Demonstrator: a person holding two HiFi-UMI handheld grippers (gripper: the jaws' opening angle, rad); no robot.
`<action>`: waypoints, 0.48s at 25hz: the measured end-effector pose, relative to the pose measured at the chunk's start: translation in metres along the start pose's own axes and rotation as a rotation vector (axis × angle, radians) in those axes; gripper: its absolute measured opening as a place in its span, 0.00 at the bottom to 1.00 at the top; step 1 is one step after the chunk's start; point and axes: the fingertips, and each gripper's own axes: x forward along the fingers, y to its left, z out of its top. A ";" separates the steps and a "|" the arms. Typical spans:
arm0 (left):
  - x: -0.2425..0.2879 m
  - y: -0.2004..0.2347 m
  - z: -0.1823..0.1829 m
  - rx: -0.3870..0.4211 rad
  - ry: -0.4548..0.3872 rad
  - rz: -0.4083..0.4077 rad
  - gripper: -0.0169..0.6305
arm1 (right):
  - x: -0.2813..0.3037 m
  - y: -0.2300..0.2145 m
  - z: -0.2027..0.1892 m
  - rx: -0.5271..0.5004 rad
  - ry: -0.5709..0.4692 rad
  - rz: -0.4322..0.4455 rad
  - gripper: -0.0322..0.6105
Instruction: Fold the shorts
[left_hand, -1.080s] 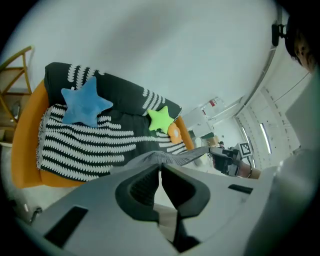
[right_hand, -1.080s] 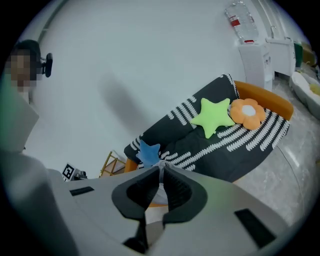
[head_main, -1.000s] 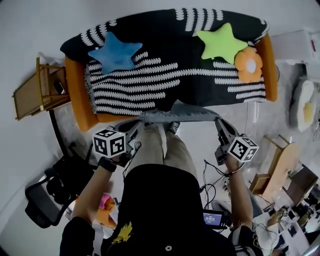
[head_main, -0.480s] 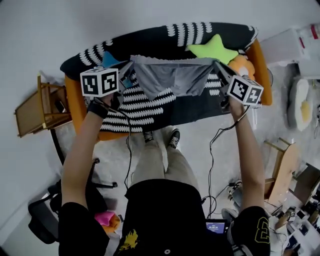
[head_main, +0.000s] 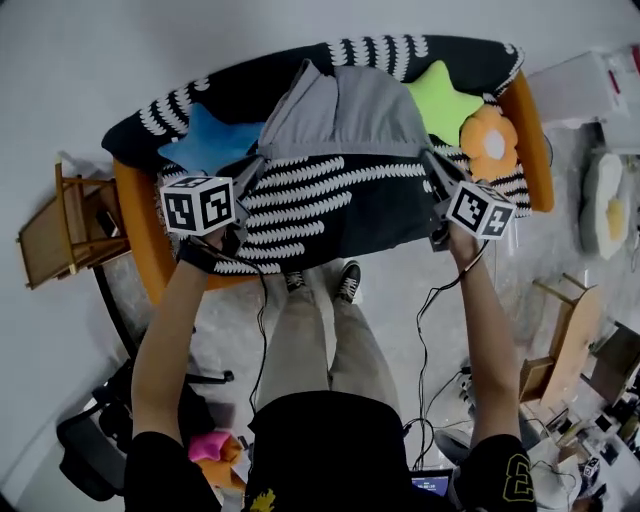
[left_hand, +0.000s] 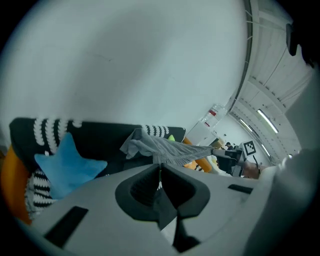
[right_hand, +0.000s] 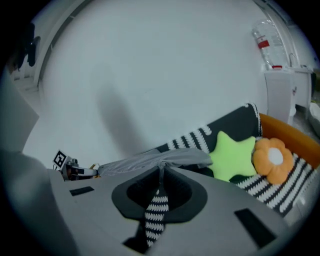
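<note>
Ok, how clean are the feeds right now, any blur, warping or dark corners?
Head view: evenly lit, fairly sharp, but the fisheye bows the sofa into an arc. Left gripper view: black corners, the left tongs soft up close, shorts beyond readable. Right gripper view: black corners too, a faint shadow on the wall.

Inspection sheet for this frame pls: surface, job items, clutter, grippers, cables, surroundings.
Surface: orange sofa under black-and-white striped cover.
Job's things: grey fabric shorts, spread between both grippers above the seat.
Clutter: blue star cushion, green star cushion, orange flower cushion on the sofa.
Grippers: left gripper and right gripper, jaws shut on the shorts' edge.
Cables: black cable trailing from each gripper.
Surroundings: wooden side table, black chair, pale floor.
</note>
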 end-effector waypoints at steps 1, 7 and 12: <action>0.014 0.015 -0.027 -0.021 0.018 -0.005 0.07 | 0.010 -0.012 -0.028 0.026 0.012 -0.012 0.12; 0.117 0.108 -0.230 -0.085 0.176 0.027 0.07 | 0.070 -0.102 -0.252 0.188 0.154 -0.100 0.11; 0.150 0.147 -0.382 -0.126 0.323 0.039 0.07 | 0.073 -0.144 -0.417 0.270 0.304 -0.206 0.12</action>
